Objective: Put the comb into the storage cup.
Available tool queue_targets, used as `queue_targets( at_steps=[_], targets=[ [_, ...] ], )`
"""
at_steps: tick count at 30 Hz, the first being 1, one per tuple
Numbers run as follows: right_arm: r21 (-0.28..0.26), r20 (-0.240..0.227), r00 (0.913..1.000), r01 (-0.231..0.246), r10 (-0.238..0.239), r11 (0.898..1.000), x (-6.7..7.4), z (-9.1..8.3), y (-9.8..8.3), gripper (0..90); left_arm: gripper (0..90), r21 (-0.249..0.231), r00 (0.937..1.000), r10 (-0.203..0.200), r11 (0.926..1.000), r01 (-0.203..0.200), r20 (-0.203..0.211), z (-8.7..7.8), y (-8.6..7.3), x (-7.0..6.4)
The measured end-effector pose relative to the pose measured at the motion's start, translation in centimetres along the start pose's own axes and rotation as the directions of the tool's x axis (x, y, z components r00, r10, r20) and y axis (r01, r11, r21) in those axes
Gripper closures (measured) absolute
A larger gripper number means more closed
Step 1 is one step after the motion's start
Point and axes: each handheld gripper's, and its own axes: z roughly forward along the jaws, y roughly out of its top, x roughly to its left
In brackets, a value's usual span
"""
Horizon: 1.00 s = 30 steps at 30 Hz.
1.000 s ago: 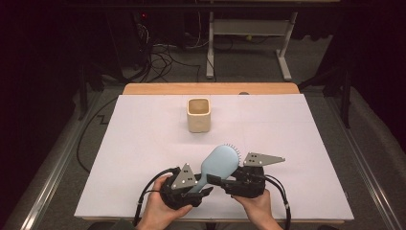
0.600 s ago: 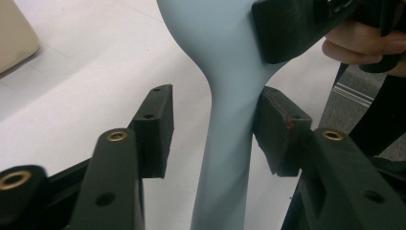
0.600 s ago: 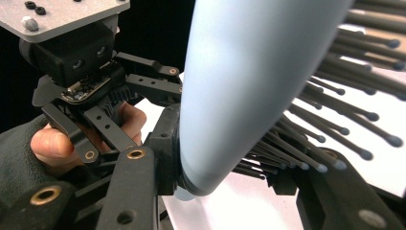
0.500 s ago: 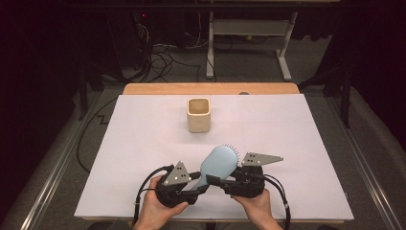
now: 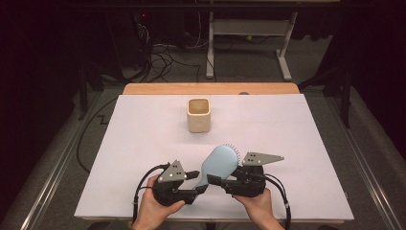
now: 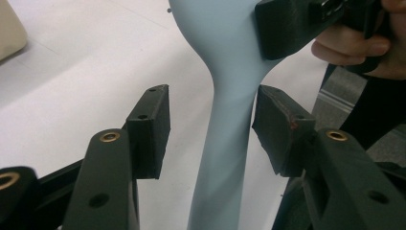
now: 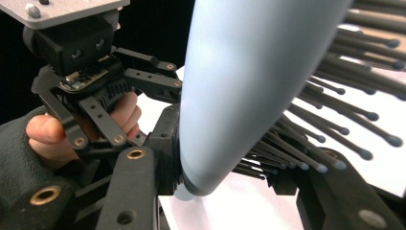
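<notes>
Hairbrush [image 5: 219, 163], pale blue, sits low-centre of the high view, held off the white tabletop [image 5: 143, 143] btwn both grippers. Head points up-right in frame, handle runs down-left.

R gripper [image 5: 214, 181]: jaws pinched on the brush head. In the right gripper view one pad presses the smooth blue back [image 7: 239, 86], the other jaw sits on the bristle side, dark bristles [image 7: 335, 129] fanning out to the right of frame. Firm grip.

L gripper [image 5: 198, 179]: jaws spread, straddling the handle, not clamping it. Left gripper view shows the handle [image 6: 225, 158] running up centre frame btwn the two pads; clear gap on the left pad's side, right pad v. close or just touching, can't tell which. Jaws have just been opening, handle is between them.

R gripper's jaw [image 6: 287, 24] shows at top right of the left gripper view, clamped on the head where it widens, w/ the person's fingers behind it.

Cream square cup [image 5: 198, 115] stands upright upper-centre of the sheet, well apart from brush and hands.

Both hands come in at bottom edge of the high view, cables looping off each gripper.
</notes>
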Motion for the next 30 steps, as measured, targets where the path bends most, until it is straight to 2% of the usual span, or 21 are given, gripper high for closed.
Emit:
queue_targets(
  at_steps=[1, 5, 14, 19, 21, 25, 30],
  targets=[
    [0.001, 0.002, 1.0000, 0.000, 0.000, 1.000, 0.0, 0.0, 0.0, 57.4, 45.2, -0.015, 0.9998, 0.003, 0.9999, -0.003, -0.020, -0.2, -0.1, 0.1],
    [0.002, 0.007, 1.0000, 0.000, 0.000, 1.000, -0.2, -0.2, 0.1, 57.4, 35.9, -0.034, 0.9984, -0.015, 0.9993, 0.013, -0.055, -0.7, -0.4, 0.6],
    [0.001, 0.019, 0.9998, 0.004, -0.004, 1.000, -0.3, -0.4, 0.2, 57.3, 24.4, -0.052, 0.9962, -0.002, 0.9986, -0.002, -0.087, -1.9, -1.5, 1.6],
    [0.001, 0.027, 0.9996, 0.003, -0.004, 1.000, -0.5, -0.8, 0.3, 57.3, 21.3, -0.071, 0.9954, -0.015, 0.9974, 0.009, -0.095, -2.7, -2.2, 2.2],
    [-0.002, 0.032, 0.9995, 0.005, -0.005, 1.000, -0.5, -0.9, 0.4, 57.2, 20.9, -0.085, 0.9934, -0.036, 0.9960, 0.027, -0.108, -3.0, -2.5, 2.6],
    [-0.006, 0.041, 0.9991, 0.006, -0.006, 1.000, -0.7, -1.2, 0.5, 57.2, 20.9, -0.096, 0.9889, -0.053, 0.9945, 0.040, -0.139, -3.6, -3.0, 3.2],
    [-0.018, 0.061, 0.9981, 0.005, -0.004, 1.000, -1.0, -1.9, 0.7, 57.2, 20.5, -0.110, 0.9785, -0.093, 0.9912, 0.074, -0.184, -4.6, -3.9, 4.2]
  ],
)
